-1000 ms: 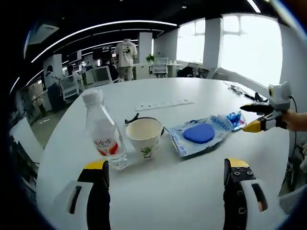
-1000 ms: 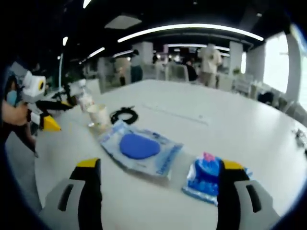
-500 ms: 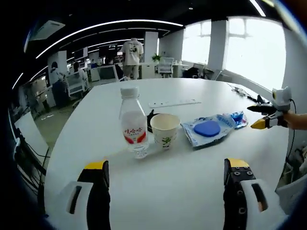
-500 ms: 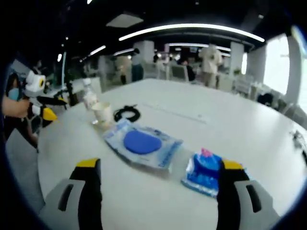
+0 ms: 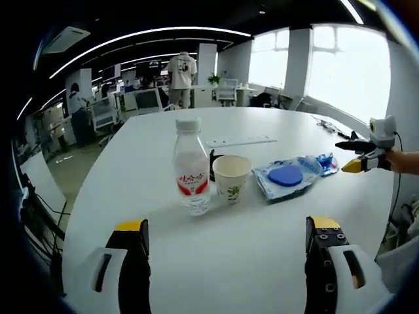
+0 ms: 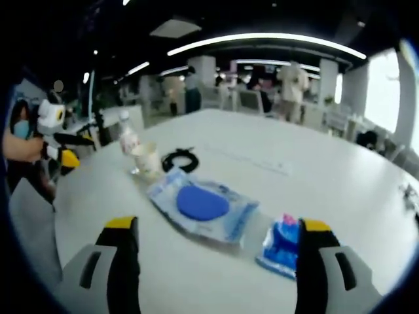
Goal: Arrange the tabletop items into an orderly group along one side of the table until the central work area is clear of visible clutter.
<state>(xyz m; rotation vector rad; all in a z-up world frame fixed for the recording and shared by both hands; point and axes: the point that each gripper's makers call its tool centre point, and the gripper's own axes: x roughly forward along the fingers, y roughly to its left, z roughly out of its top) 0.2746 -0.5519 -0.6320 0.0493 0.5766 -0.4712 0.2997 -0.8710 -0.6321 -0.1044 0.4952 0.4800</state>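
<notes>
On the white table stand a clear water bottle with a red label and a paper cup beside it. Right of the cup lie a clear bag holding a blue pad and a small blue packet. A black cable coil lies behind the cup. My left gripper is open, well short of the bottle. My right gripper is open too, with the blue packet just inside its right jaw and the bag ahead. Each gripper shows in the other's view.
A white power strip lies further back on the table. Cables trail at the far right edge. Office desks, chairs and standing people fill the room behind. Bare tabletop spreads in front of my left gripper.
The left gripper view has pulled back and shifted, so bottle and cup now sit smaller and more central. The right gripper view has swung slightly. The items themselves have not moved.
</notes>
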